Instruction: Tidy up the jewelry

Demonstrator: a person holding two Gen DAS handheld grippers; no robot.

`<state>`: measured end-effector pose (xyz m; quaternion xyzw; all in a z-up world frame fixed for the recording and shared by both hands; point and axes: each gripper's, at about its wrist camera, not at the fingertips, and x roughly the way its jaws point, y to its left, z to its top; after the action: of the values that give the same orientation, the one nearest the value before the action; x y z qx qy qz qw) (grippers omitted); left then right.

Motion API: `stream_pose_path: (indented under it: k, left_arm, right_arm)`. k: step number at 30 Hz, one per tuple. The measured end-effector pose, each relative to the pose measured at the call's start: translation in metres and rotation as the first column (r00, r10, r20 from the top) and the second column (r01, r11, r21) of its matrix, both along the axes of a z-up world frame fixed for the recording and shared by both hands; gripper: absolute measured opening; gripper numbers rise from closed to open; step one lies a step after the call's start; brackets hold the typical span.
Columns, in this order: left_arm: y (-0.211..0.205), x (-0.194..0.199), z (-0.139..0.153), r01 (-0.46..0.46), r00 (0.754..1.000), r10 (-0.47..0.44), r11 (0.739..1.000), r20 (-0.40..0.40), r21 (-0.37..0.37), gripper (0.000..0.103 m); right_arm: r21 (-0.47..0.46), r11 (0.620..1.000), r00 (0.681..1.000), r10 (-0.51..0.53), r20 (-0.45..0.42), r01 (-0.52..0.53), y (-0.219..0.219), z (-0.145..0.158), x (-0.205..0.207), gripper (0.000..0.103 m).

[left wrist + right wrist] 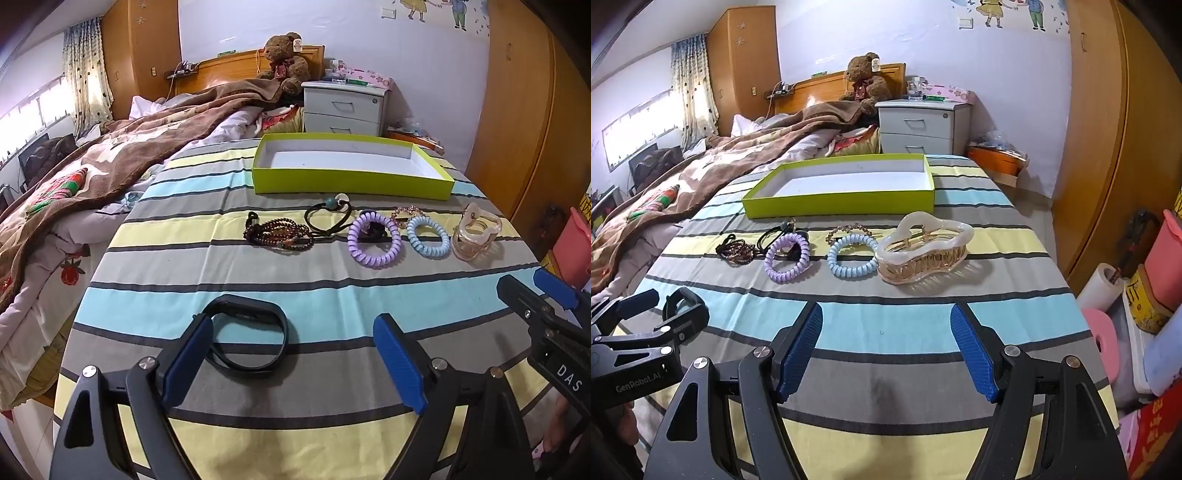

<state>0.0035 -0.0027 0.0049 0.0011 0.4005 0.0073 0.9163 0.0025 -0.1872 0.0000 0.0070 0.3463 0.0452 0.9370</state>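
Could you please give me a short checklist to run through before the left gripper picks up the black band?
1. Left gripper open: ok.
2. Black band between its fingers: not ok, only partly; one finger overlaps the band's left edge.
3. Green box open and empty: ok.
4. Right gripper open, holding nothing: ok.
5. Path to the box clear: not ok, the beaded bracelet and other pieces lie between.

Black band (251,341) flat nearest; beads (279,234), coil ties (375,240), claw clip (923,253) before open green box (351,181)
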Motion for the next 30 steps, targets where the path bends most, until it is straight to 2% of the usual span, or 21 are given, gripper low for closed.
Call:
stream_pose_path:
  k: [30]
  left_arm:
    - [0.004,-0.0019,0.0017,-0.031,1.0,0.031,0.999,0.006,-0.011,0.09]
  right_arm:
    - [-0.014,1.0,1.0,0.013,0.015,-0.012,0.0042,0.0048,-0.0005,0.072]
